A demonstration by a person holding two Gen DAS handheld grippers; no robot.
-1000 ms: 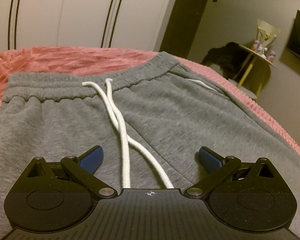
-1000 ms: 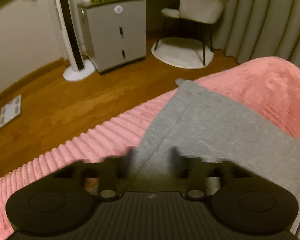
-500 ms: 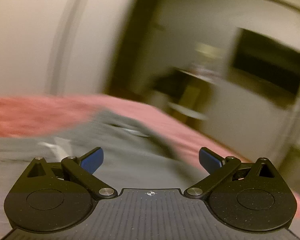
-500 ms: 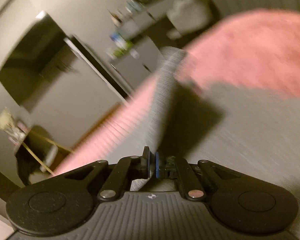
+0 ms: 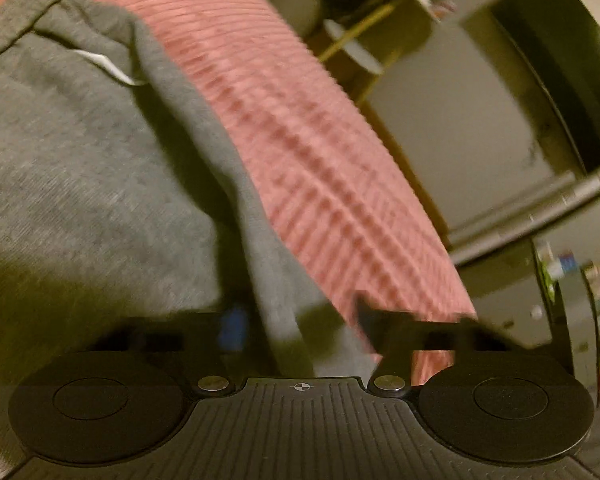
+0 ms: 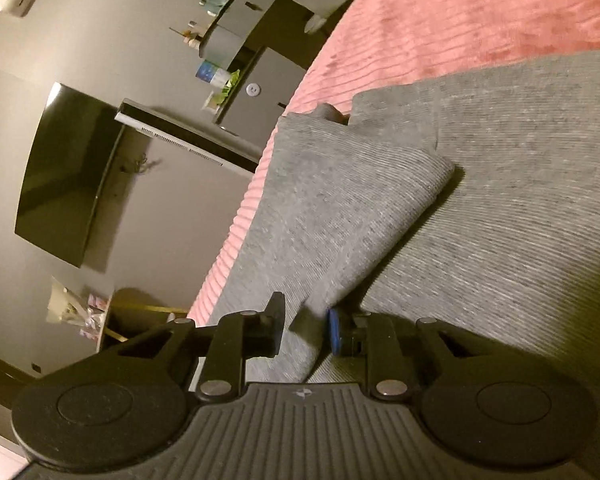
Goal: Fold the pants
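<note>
The left gripper [image 5: 298,328] sat low over the grey pants [image 5: 80,160], at their side edge nearest the bare strip of the pink ribbed blanket [image 5: 320,140]. A raised ridge of that edge ran straight between its jaws. The view was blurred, but we took the gripper as clenched on this ridge of cloth. The rest of the pants lay flat on the blanket, away from its bare strip, with a small white strip [image 5: 108,66] showing at a seam further up.

The right gripper [image 6: 306,328] hung over another part of the pants, also near the blanket's edge. Here a folded-over leg panel [image 6: 340,208] lay on top of the lower layer of cloth, its corner turned back toward the middle of the blanket. The near end of that fold passed between the jaws, which were opening. The pads stood a little apart, and we saw neither pressing into the cloth, so the hold was loosening.

Beyond the blanket's edge, a grey cabinet [image 6: 260,76] carried a round sticker [image 6: 253,89]; its mark was too small for us to read.
</note>
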